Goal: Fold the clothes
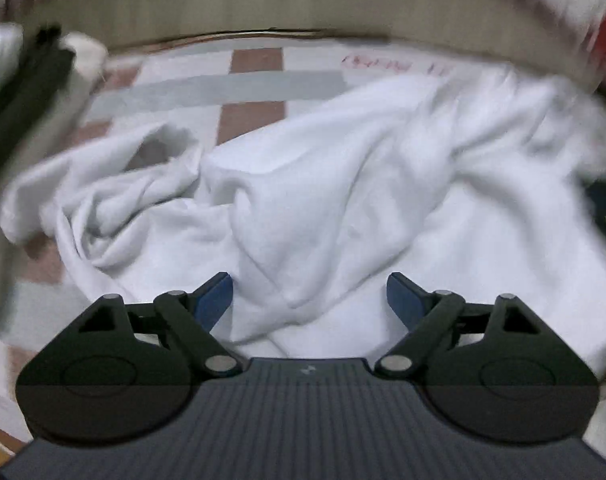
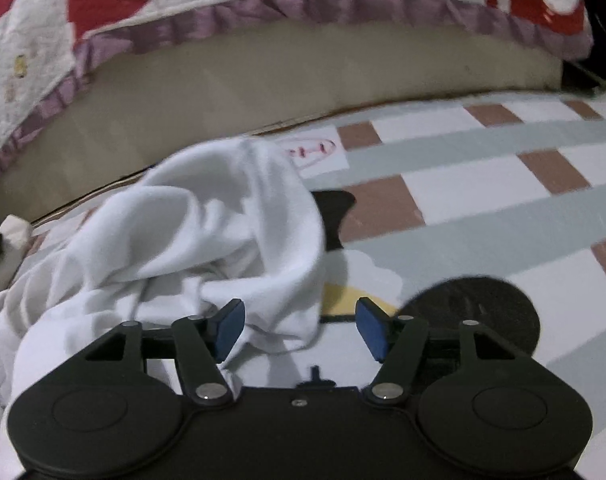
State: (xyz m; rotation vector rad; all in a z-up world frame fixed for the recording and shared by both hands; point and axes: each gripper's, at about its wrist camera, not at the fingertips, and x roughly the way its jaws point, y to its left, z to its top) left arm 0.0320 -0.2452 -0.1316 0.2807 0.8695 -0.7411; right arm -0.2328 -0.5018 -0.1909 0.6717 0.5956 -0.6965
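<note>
1. White garment (image 1: 323, 200) lies crumpled on the checked mat (image 2: 483, 200), near the bed — no neat fold visible; smoothing and folding left.
2. Left gripper (image 1: 310, 300) and right gripper (image 2: 300, 330) — fingers wide apart, holding nothing.

White garment (image 1: 343, 184) on a grey, brown and white checked mat (image 2: 483, 184).

a white garment (image 1: 323, 200) lies crumpled and unfolded on a checked mat (image 1: 255, 84). its cloth is bunched in deep folds, one twisted end (image 1: 103, 200) trailing left.
</note>
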